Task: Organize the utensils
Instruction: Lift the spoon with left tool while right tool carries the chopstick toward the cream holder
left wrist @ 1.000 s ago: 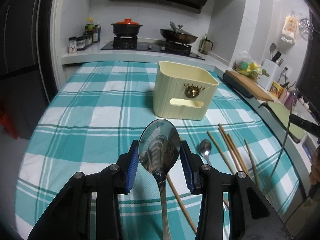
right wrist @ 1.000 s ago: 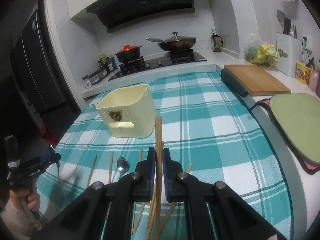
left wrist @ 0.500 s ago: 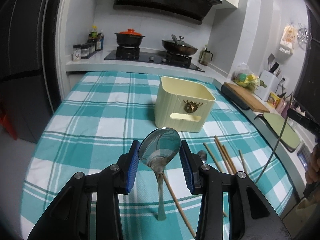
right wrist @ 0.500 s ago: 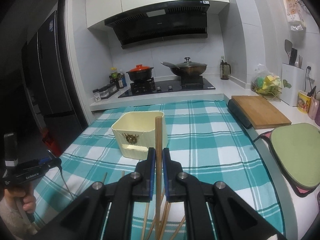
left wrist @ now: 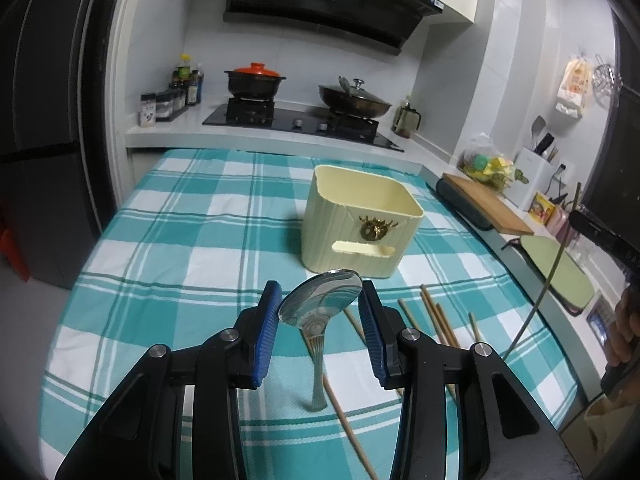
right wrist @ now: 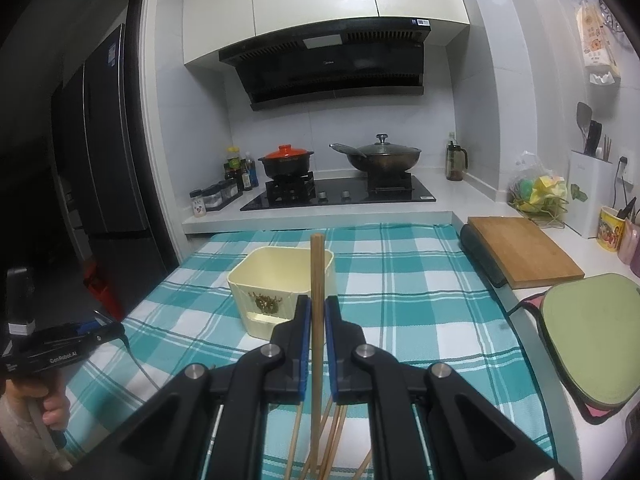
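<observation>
My left gripper (left wrist: 320, 300) is shut on a metal spoon (left wrist: 320, 306), gripping its bowl, with the handle hanging down above the checked cloth. The cream utensil box (left wrist: 360, 220) stands just beyond it, open at the top. My right gripper (right wrist: 316, 316) is shut on a wooden chopstick (right wrist: 317, 280) held upright, in front of the same box (right wrist: 276, 288). Several more chopsticks (left wrist: 436, 320) lie on the cloth to the right of the left gripper and below the right gripper (right wrist: 332, 436).
A teal checked cloth (left wrist: 180, 240) covers the table. A stove with a red-lidded pot (left wrist: 254, 80) and a wok (left wrist: 354, 100) is at the back. A cutting board (right wrist: 524, 252) and green mat (right wrist: 592, 340) lie on the right counter.
Both grippers have risen and tilted up with their loads. The spoon has lifted off the cloth and tipped flatter. The box looks farther from the right gripper.
</observation>
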The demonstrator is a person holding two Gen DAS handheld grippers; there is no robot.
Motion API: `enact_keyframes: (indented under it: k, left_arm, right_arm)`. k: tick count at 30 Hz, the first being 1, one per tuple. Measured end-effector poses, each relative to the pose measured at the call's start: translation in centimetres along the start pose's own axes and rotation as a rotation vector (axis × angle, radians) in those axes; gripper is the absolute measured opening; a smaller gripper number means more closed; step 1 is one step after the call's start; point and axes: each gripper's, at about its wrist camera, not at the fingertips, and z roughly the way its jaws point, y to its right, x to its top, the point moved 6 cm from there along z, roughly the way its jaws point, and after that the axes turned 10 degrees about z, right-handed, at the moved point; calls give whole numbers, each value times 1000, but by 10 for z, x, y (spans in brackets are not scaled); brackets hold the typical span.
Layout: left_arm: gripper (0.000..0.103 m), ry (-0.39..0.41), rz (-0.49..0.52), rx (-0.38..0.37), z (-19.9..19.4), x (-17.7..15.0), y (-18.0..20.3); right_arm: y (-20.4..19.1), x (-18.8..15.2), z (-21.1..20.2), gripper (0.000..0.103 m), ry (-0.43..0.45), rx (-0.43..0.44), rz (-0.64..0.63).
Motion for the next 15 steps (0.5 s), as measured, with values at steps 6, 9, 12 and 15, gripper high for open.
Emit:
enact_keyframes:
  k: [6,9,12,15]
  left_arm:
    - [40,-2,6,-17,1,10,2]
    - [40,11,6,-26,-1,21,1]
    - [40,22,8,-37,-2,36,-1]
    - [40,33,9,-49,-2,57,-4]
  right_arm:
    - [-3,7,-1,7,6,9,-5]
    - [-7,14,3,7,1,26,-8]
    - [-14,26,7,7,7,48,-15]
    - [-23,44,10,7,23,69,-27]
